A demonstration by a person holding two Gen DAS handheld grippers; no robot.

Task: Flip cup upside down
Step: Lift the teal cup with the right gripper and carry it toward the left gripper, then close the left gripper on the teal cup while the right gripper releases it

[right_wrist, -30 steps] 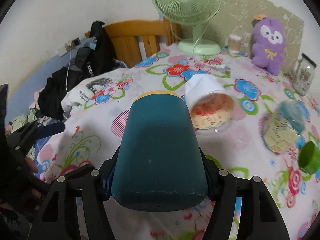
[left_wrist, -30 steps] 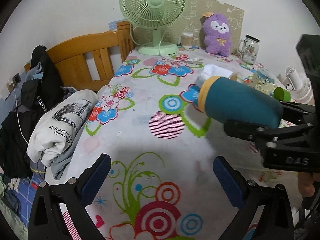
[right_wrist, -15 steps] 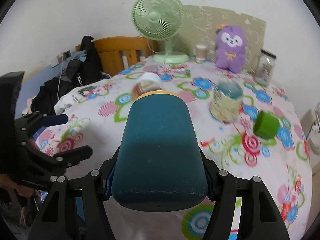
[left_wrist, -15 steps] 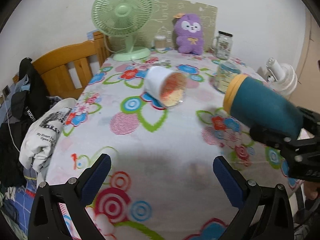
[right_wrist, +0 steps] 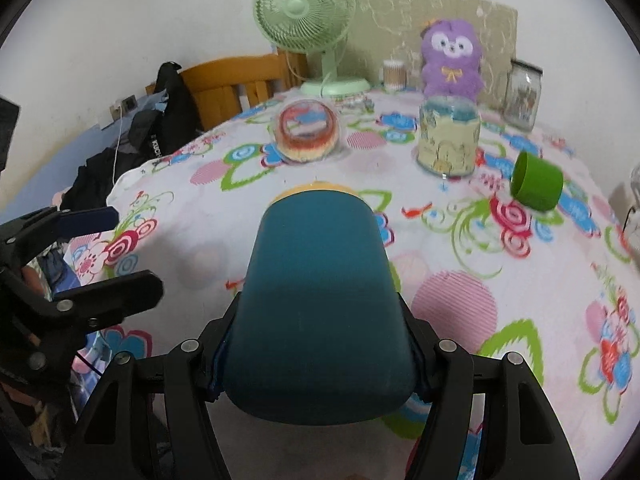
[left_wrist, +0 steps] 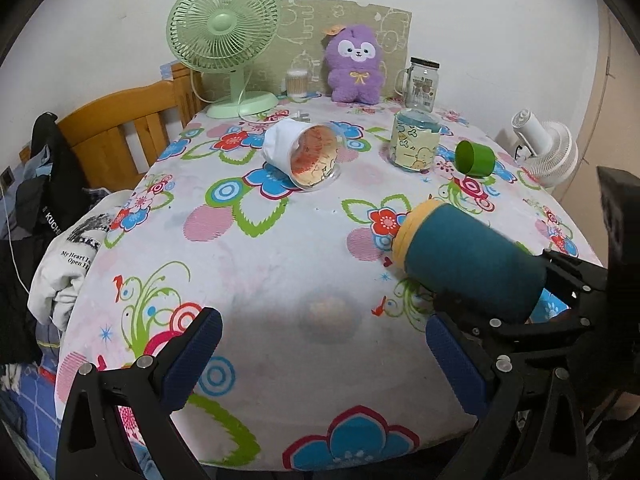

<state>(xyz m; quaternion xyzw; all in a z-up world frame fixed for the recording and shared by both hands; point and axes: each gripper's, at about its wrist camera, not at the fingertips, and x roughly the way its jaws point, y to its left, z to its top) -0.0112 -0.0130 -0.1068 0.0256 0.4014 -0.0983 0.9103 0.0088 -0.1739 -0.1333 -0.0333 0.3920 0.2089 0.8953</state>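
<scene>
1. Left of the teal cup (left_wrist: 470, 264), I am keeping my left gripper (left_wrist: 320, 354) spread wide and empty, hovering over the flowered table (left_wrist: 248, 280).
2. At the cup, I am pinching its body near the base with my right gripper (right_wrist: 318, 354), holding it sideways above the table, yellow rim (left_wrist: 408, 230) pointing away.
3. It is looking light, stiff and slightly grippy, so I am judging a mid-body squeeze safest.
4. Right of the cup, a small green cup (right_wrist: 536, 186) is lying on its side.
</scene>
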